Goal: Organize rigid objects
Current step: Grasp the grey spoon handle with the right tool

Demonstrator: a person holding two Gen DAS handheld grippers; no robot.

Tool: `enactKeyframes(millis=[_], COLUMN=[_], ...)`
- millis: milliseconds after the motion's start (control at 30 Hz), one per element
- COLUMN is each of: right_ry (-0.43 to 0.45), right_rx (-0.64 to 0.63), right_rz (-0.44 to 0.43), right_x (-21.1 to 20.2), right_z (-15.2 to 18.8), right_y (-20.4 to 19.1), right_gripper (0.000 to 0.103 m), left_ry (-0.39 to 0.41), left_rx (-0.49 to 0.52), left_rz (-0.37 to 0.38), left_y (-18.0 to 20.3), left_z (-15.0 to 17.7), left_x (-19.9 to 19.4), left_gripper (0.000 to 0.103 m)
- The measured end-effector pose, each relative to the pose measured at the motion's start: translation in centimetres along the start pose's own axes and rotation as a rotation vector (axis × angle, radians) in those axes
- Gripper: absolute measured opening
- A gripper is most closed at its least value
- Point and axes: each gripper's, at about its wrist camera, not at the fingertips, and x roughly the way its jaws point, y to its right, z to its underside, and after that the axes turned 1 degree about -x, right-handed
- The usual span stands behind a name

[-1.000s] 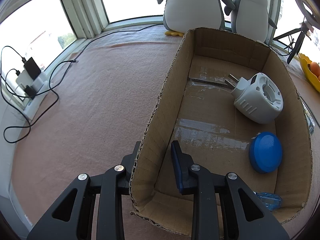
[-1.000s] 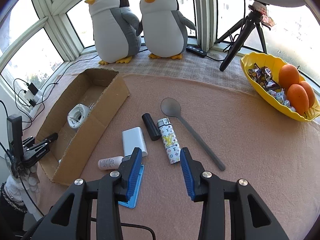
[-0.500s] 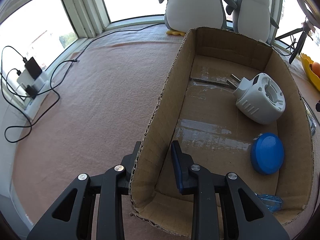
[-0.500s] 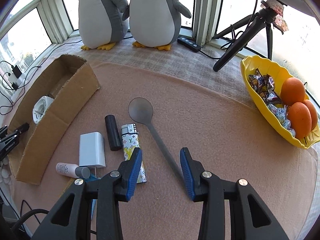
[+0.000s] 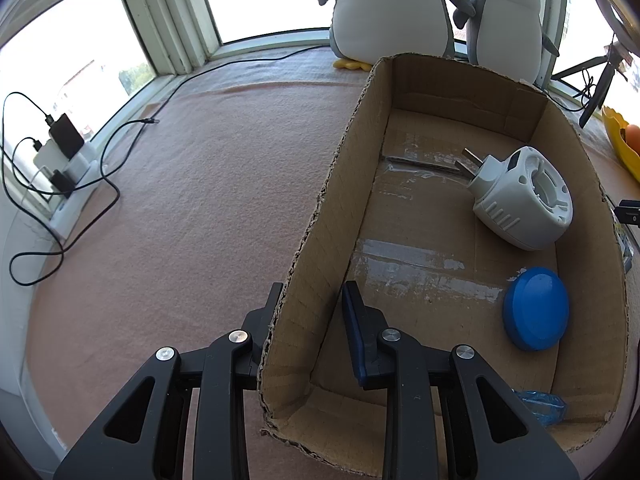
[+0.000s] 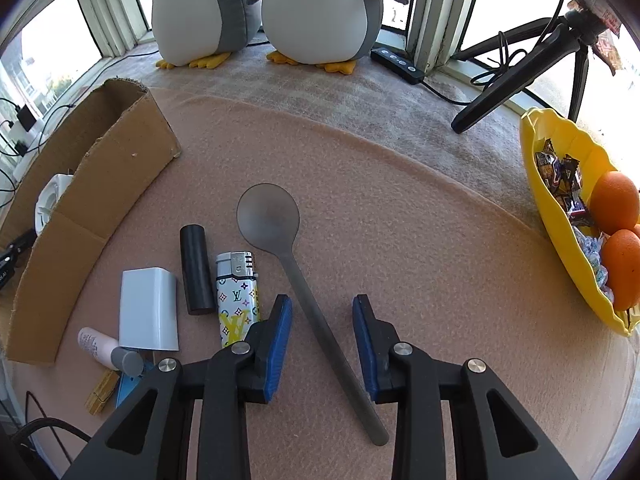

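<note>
One cardboard box (image 5: pixel 344 184) was counted, with three things seen inside it: one white plug-in device (image 5: pixel 520 200), one blue disc (image 5: pixel 536 308) and one crumpled blue wrapper (image 5: pixel 540 404). Beside the box, one grey spoon (image 6: pixel 280 240), one patterned lighter (image 6: pixel 237 292), one black cylinder (image 6: pixel 195 268), one white block (image 6: pixel 148 312) and one small tube (image 6: pixel 108 352) were counted. Beyond the box, two plush penguins (image 6: pixel 320 12) and two oranges (image 6: pixel 614 200) were seen.

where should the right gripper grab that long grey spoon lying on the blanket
Grip the long grey spoon at mid-handle, coming straight down from above. It lies flat, and its thin straight handle already runs between the right gripper fingers, whose jaws have just been closing without touching it. The wide round bowl is harder to pinch.
</note>
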Motion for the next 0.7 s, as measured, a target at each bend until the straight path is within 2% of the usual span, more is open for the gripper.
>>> enactKeyframes(millis=[200,533,700], right_ry=[0.0,-0.002,0.008], right_rx=[0.001,0.055,0.091], right_rz=[-0.008,-0.052,-0.054], right_x=[0.2,-0.2,-0.7], right_z=[-0.4,0.3,1.5], right_y=[0.1,0.4,0.5], right_gripper=[0.026,0.007,0.007], left_ry=[0.0,0.003,0.004], left_rx=[0.0,-0.004,-0.003], left_rz=[-0.001,0.002,0.001], left_y=[0.0,-0.2,-0.1], left_z=[0.0,0.1,0.1], left_x=[0.0,0.1,0.0], left_gripper=[0.026,0.026,0.026])
